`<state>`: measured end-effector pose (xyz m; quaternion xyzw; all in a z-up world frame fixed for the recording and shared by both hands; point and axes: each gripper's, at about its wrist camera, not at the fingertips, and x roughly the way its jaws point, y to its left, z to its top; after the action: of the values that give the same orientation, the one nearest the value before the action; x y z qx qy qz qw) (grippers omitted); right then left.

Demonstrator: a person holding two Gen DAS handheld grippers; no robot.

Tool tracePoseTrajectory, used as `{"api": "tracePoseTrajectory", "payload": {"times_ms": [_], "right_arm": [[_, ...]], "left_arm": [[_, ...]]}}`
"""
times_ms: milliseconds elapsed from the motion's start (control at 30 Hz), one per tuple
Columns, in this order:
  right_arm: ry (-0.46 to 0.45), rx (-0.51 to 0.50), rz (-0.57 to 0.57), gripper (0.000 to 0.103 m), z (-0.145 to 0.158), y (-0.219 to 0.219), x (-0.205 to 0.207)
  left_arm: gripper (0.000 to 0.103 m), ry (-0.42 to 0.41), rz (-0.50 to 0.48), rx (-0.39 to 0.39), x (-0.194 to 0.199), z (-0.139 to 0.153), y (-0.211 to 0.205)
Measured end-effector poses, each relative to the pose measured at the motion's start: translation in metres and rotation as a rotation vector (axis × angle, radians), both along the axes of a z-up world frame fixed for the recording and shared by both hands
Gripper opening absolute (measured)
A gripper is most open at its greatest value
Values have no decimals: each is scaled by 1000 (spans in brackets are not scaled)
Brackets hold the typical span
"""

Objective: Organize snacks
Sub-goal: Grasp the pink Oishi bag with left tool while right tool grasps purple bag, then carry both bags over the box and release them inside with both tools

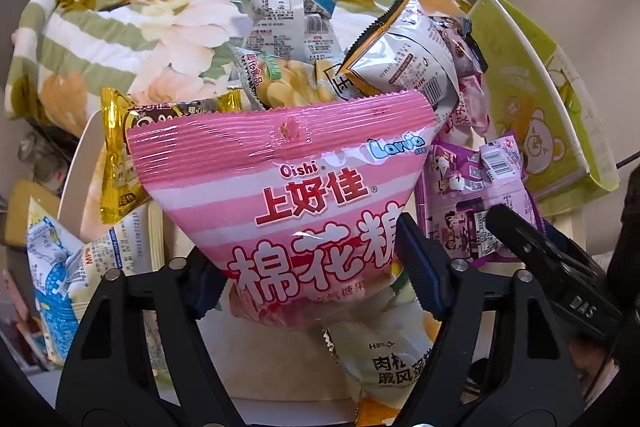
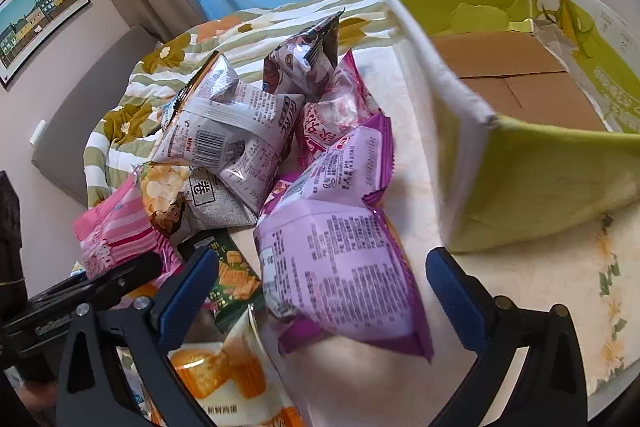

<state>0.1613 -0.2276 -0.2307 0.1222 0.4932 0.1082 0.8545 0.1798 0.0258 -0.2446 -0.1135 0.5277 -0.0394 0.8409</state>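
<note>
Pink marshmallow bag sits pinched in the left claw, while the right claw, gaping empty around a purple packet, could crush its contents.

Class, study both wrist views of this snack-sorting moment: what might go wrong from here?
1. The left gripper pinches only the puffy pink-striped marshmallow bag's lower part; it may slip or swing.
2. The right gripper is open around the glossy purple snack packet; closing may crush the contents.
3. The lime-green cardboard box stands close; its wall might snag bags.
</note>
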Motion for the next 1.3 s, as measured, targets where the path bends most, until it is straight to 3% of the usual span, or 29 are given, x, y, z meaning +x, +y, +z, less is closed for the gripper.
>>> {"api": "tracePoseTrajectory", "payload": {"times_ms": [133,400,600,700,967,1300], "right_arm": [[0,1,2,102,-5,3,5],[20,-28,11,77,-13,3,9],[13,-48,48,53,-5,7,4],[0,-66,57,46,1,8,-1],[-64,-145,75,44,39,8,-19],[-195,-116,43,44,124,-9,-21]], "left_arm": [[65,-10,-13,-7,-3,2,1],[60,-22,-32,-8,-7,5,1],[60,-38,-30,-19,-10,14,3],[60,-52,-29,-21,-12,22,5],[60,-98,-48,-48,-16,55,1],[60,-230,-96,-18,6,137,-23]]}}
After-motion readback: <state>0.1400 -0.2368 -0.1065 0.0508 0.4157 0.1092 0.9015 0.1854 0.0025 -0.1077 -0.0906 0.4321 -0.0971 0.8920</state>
